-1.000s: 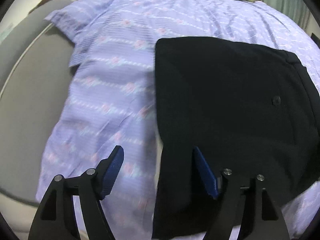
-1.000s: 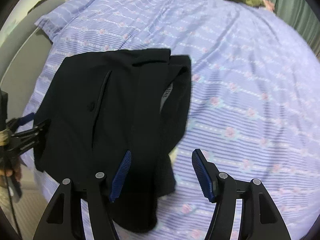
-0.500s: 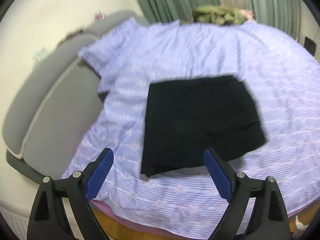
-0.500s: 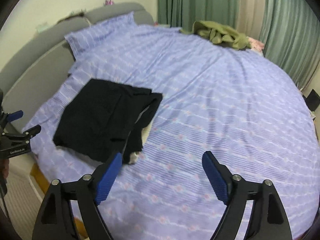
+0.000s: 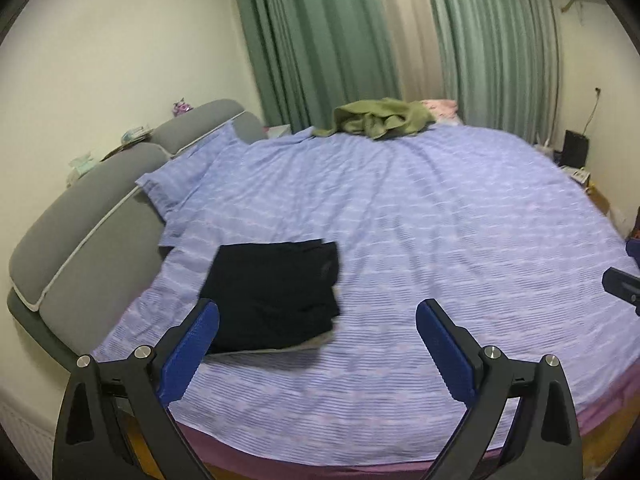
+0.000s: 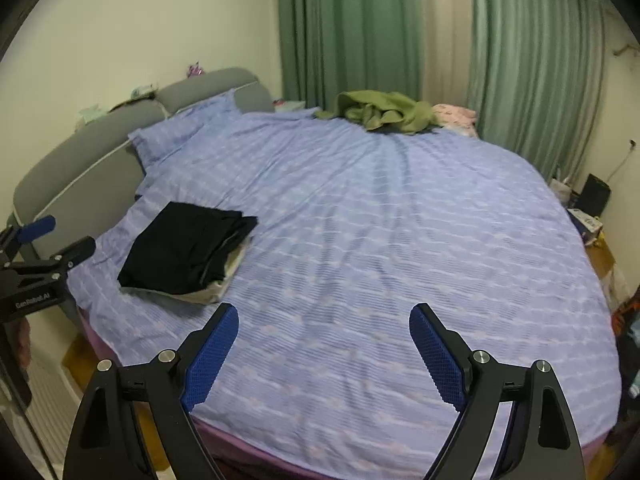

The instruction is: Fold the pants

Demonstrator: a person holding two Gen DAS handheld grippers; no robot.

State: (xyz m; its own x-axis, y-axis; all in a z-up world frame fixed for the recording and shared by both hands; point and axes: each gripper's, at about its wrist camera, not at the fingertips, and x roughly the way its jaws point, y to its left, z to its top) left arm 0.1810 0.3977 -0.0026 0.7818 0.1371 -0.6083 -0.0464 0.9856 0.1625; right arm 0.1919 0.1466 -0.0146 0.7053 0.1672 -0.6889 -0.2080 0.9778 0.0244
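While the folded black pants (image 5: 272, 292) lie flat on the bed (image 5: 420, 240) near its gray headboard (image 5: 80, 232), both grippers hang above the bed's edge, clear of them: left gripper (image 5: 318, 332) and right gripper (image 6: 324, 336) fingers spread wide, just been opening, nothing between them.

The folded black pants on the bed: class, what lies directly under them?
The black pants rest on the striped lilac bedcover. A pale layer peeks out along their near edge, whether lining or separate cloth is unclear. Anything else beneath is covered.
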